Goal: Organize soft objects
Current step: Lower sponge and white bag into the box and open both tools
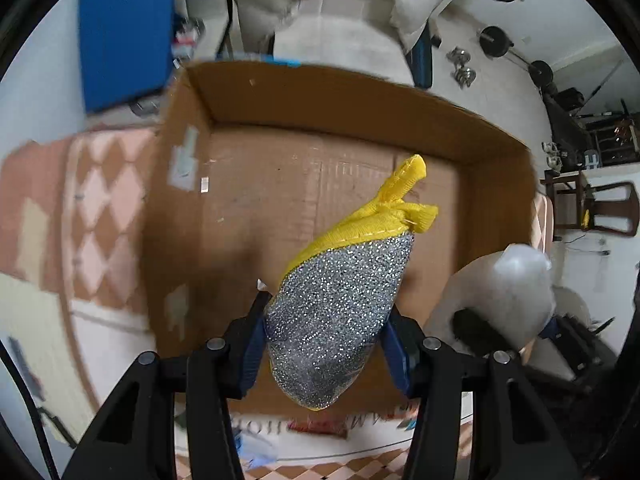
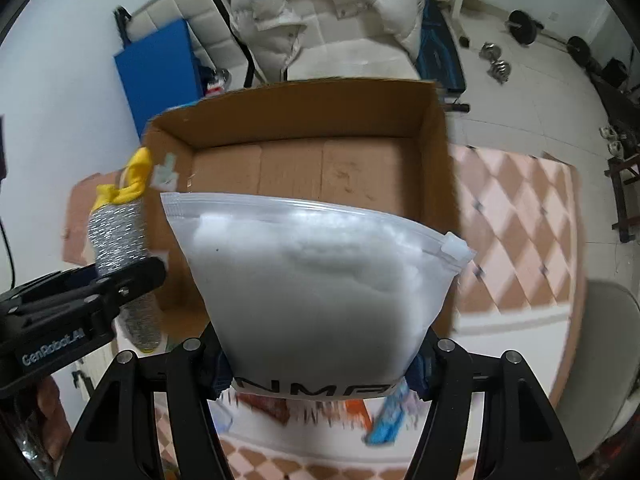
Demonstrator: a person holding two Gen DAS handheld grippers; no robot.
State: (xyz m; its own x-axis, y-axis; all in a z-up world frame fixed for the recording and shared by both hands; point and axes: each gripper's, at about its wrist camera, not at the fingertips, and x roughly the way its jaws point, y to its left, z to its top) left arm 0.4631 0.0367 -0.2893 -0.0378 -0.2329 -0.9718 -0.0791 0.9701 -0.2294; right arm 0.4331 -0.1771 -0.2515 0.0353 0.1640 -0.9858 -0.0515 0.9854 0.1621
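Left gripper (image 1: 324,344) is clamped on the glittery scrubber (image 1: 340,300), held over the cardboard box (image 1: 304,92), yellow tie upward, presumably ready for dropping in; right gripper (image 2: 320,364) grips the cotton-filled zip bag (image 2: 316,280) by its base, above the box's near edge.

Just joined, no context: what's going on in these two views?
A person is sorting soft items into an open cardboard box. The left gripper holds a silver-and-yellow scrubber over the box. The right gripper holds a zip bag of white stuffing beside it, also above the box. Nothing lies inside yet.
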